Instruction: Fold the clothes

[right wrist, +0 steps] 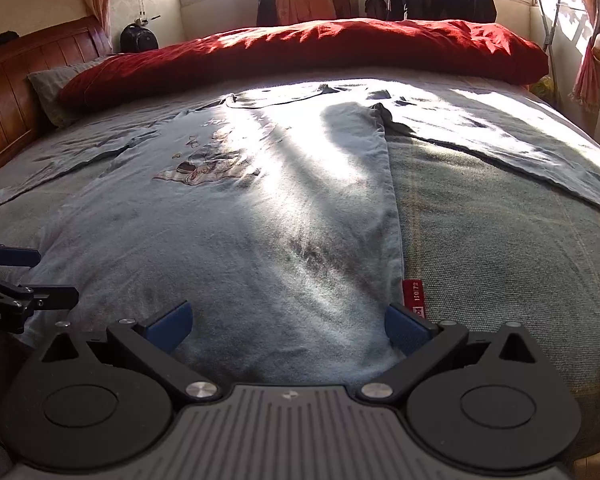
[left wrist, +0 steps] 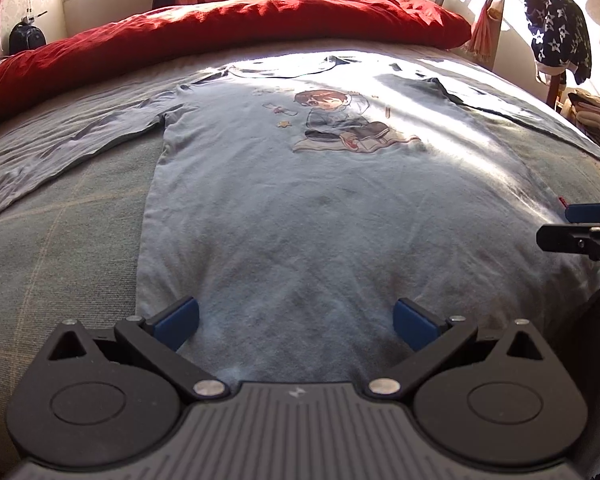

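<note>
Shirt flat on bed, both tools wide, gripping nothing.
Long-sleeve shirt [left wrist: 300,208] lies print-up; left tool [left wrist: 296,322] over its hem, right tool [right wrist: 287,326] at hem corner by red tag [right wrist: 413,292]. Sleeve ends cut off, print glare-washed.

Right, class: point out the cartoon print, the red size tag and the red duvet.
cartoon print [left wrist: 340,120], left wrist view, on the seated figure.
red size tag [right wrist: 414,292], right wrist view, on the tag's middle.
red duvet [right wrist: 320,48], right wrist view, on its sunlit top.
</note>
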The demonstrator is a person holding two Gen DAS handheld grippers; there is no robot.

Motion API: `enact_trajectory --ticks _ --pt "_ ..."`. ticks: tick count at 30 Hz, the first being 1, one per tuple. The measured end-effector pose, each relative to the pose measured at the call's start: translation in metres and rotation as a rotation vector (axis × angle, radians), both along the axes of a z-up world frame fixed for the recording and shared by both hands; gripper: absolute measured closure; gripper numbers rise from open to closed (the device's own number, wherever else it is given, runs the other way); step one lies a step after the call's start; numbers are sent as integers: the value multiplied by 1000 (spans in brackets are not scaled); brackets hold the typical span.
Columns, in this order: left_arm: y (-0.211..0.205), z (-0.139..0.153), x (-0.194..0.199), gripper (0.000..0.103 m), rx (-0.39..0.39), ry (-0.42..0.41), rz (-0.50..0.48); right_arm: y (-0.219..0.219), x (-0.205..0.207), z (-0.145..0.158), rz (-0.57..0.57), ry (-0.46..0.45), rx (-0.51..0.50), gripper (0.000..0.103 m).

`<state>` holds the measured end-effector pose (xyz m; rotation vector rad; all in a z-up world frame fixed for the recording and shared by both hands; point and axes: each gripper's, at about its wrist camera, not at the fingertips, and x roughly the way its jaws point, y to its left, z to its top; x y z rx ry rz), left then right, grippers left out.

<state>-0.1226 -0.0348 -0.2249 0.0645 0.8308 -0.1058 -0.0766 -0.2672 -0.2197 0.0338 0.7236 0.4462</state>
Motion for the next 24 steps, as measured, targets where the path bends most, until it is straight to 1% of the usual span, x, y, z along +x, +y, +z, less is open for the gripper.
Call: enact_trajectory --ticks 4,7,10,14,16,18,20,22,24 --pt "1 2 2 1 -15 10 22 6 22 9 12 3 71 0" --pt "3 4 1 1 -34 14 31 9 35 -1 0 64 86 0" --pt "7 2 1 1 -47 18 36 -5 31 -11 -22 78 112 0" --pt "3 1 4 1 -37 24 50 -23 20 -7 -16 88 145 0" --pt "-1 5 8 1 -41 29 68 -27 20 1 -31 79 158 0" --pt "-5 12 11 1 -76 19 66 -26 25 10 -35 53 169 0" --pt "-7 17 11 1 -110 7 50 -21 32 15 -8 37 192 0" --pt "-10 19 10 1 -116 8 41 -13 41 11 19 66 203 0" --pt "-11 17 9 1 -113 17 45 -9 46 1 20 111 206 0"
